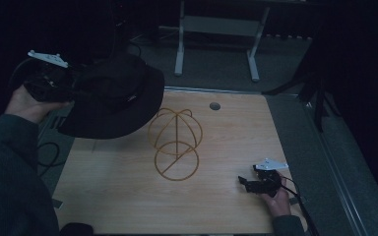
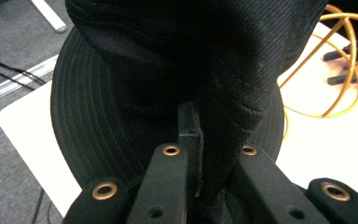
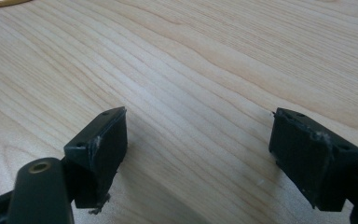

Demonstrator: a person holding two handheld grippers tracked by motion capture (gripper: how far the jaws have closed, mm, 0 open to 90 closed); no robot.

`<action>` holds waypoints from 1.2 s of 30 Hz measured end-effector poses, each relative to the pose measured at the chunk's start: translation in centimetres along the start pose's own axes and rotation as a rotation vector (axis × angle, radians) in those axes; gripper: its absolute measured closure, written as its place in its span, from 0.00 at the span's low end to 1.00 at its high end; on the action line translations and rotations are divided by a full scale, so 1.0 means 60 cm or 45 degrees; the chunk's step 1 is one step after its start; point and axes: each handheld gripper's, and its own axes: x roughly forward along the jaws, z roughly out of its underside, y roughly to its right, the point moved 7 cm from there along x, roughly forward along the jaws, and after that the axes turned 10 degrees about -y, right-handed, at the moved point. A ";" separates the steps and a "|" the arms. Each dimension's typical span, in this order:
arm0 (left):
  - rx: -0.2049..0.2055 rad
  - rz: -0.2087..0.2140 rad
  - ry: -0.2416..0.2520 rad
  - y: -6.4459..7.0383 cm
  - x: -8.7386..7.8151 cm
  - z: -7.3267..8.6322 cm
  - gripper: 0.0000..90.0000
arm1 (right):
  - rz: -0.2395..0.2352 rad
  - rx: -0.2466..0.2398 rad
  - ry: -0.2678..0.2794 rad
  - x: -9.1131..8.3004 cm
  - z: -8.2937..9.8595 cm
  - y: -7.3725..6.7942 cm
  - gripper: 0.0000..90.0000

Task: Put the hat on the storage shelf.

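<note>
1. The left tongs [image 1: 74,91] clench the black hat [image 1: 113,96], holding it in the air over the bench's [image 1: 128,196] far left corner.
2. The hat hangs just beside the wire stand [image 1: 175,143].
3. The right tongs [image 1: 246,183] gape, released, low over the bench.

Metal frame legs [image 1: 179,46] (beyond table [image 1: 128,196])

Light wood-grain table [image 1: 118,196]. A yellow wire stand [image 1: 175,142] rests directly on it, near its middle. A round grey grommet [image 1: 215,105] is set into the top beyond the stand, near the far edge. The surface around the stand is bare wood.
</note>
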 end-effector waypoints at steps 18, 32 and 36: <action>0.026 0.095 0.057 0.013 -0.014 -0.008 0.98 | -0.003 -0.004 0.000 0.000 0.000 -0.001 0.21; 0.067 0.168 0.112 0.031 -0.025 -0.024 0.98 | -0.003 -0.006 -0.001 0.000 0.000 -0.001 0.21; 0.080 0.198 0.120 0.040 -0.024 -0.030 0.98 | -0.002 -0.007 0.000 0.000 0.000 0.000 0.21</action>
